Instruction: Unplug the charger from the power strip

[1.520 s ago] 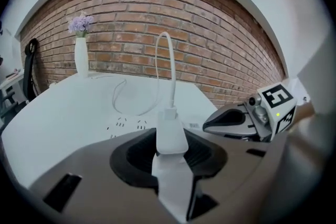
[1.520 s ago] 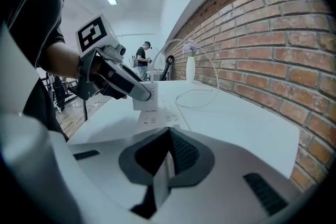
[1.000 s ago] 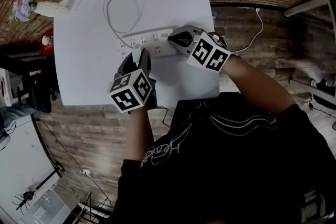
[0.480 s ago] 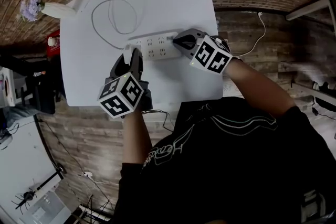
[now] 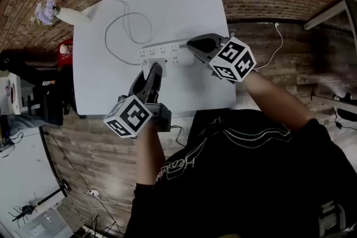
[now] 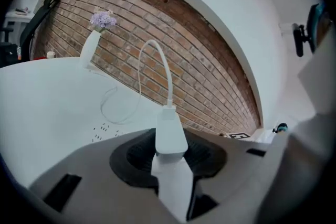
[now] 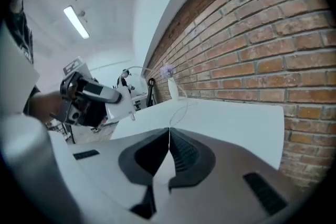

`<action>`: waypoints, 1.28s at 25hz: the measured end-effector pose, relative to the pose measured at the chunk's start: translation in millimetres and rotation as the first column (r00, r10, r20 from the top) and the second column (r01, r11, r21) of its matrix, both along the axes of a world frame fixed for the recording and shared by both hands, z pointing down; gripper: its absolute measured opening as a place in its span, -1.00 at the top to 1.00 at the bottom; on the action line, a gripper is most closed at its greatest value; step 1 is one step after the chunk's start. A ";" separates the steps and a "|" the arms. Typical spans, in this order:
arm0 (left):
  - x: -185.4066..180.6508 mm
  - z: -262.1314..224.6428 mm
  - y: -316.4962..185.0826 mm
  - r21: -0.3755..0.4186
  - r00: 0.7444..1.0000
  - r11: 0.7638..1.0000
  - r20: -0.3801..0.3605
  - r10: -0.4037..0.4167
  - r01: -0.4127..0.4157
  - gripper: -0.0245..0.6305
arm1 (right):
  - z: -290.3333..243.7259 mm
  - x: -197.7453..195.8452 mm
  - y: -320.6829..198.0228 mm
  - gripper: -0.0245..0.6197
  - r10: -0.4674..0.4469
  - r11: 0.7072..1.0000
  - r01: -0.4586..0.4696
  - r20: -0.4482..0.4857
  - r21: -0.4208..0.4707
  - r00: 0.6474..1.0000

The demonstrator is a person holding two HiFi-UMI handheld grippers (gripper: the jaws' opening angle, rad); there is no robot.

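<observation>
Count: one charger [image 6: 170, 134], one power strip [image 5: 167, 53], one cable [image 5: 120, 30], two grippers.
Left gripper [image 5: 152, 71] is clamped on the charger, a smooth white block, held clear of the long white strip.
Right gripper [image 5: 196, 43]: jaws together, empty, at the strip's end.
One slim white vase [image 5: 72, 17] holds purple flowers [image 5: 46, 10] on the white table [image 5: 178, 3].

White things against red-brown brick

The charger [image 6: 170, 134], its cable [image 5: 124, 30], the power strip [image 5: 167, 53] and the table [image 5: 184, 3] are all white. The left gripper [image 5: 153, 69] and right gripper [image 5: 192, 42] are grey with black ribbed pads [image 6: 134, 156]. Their cubes [image 5: 233, 59] carry black-and-white square markers. The white vase [image 5: 72, 15] holds pale purple flowers [image 5: 44, 10]. The brick wall [image 7: 273, 50] is red-brown and the shirt [image 5: 251, 175] is black with thin white lines.
</observation>
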State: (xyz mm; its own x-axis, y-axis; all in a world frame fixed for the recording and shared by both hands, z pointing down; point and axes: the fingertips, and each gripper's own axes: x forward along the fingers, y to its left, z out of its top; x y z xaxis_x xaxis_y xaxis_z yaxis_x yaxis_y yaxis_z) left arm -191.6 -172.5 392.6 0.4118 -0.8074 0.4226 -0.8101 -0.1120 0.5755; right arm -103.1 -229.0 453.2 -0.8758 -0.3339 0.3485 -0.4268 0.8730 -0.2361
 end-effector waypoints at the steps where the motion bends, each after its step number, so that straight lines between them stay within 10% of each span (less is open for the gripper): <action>1: 4.8 -6.3 6.6 0.017 1.000 1.000 -0.008 0.003 -0.003 0.51 | -8.6 5.2 5.1 0.93 0.011 1.000 -0.011 0.024 -0.025 1.000; 18: 49.4 -97.0 125.6 0.161 0.996 0.985 -0.049 0.077 -0.068 0.51 | -165.4 78.9 128.6 0.93 -0.042 0.998 0.053 0.313 -0.026 0.949; 32: 18.3 -115.7 222.2 0.169 0.978 0.969 -0.070 0.195 -0.181 0.51 | -181.0 36.3 256.3 0.93 -0.054 0.997 0.071 0.315 -0.042 0.948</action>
State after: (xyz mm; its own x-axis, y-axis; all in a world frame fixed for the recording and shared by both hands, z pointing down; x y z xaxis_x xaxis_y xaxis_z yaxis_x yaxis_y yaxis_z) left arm -173.3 49.7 277.0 0.5919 -0.7663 0.2499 -0.7140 -0.3547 0.6036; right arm -66.8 27.3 272.2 -0.9621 -0.2637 0.0692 -0.2692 0.8783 -0.3952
